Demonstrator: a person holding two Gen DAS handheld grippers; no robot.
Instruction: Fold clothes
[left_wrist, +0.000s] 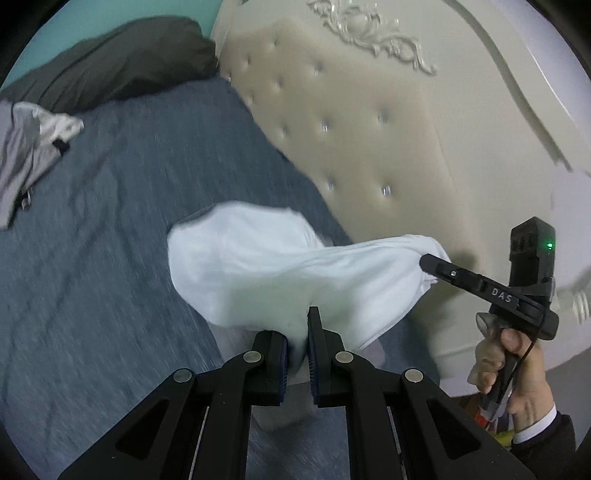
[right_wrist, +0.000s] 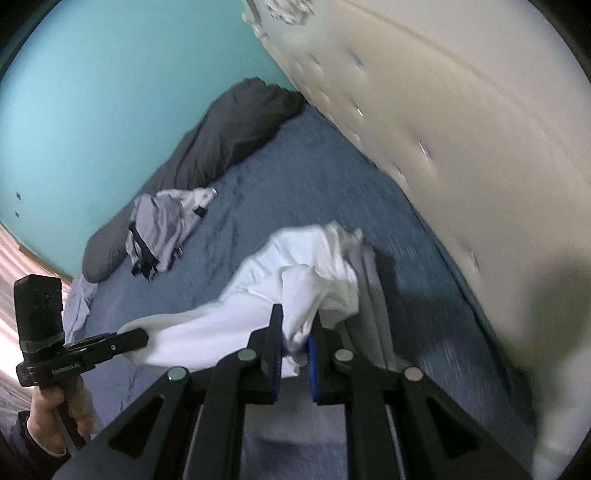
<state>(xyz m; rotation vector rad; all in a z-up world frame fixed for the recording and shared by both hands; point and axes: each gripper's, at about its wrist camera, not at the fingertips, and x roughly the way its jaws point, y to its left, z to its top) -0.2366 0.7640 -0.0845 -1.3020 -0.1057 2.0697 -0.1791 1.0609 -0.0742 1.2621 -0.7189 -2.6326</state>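
Note:
A white garment (left_wrist: 258, 266) hangs stretched between my two grippers above the blue bed sheet (left_wrist: 103, 266). My left gripper (left_wrist: 295, 325) is shut on its near edge, with cloth bunched between the blue pads. At the right of the left wrist view, a hand holds my right gripper (left_wrist: 428, 264), which is shut on the garment's other end. In the right wrist view my right gripper (right_wrist: 297, 314) pinches the crumpled white garment (right_wrist: 306, 269), and my left gripper (right_wrist: 138, 338) clamps its far corner at the left. Some pale grey fabric (right_wrist: 373, 295) shows beneath the white cloth.
A heap of grey clothes (left_wrist: 26, 151) (right_wrist: 162, 225) lies further up the bed. A dark grey pillow (left_wrist: 122, 62) (right_wrist: 236, 136) rests against the teal wall (right_wrist: 110, 92). The cream tufted headboard (left_wrist: 369, 147) (right_wrist: 461, 129) stands close on the right.

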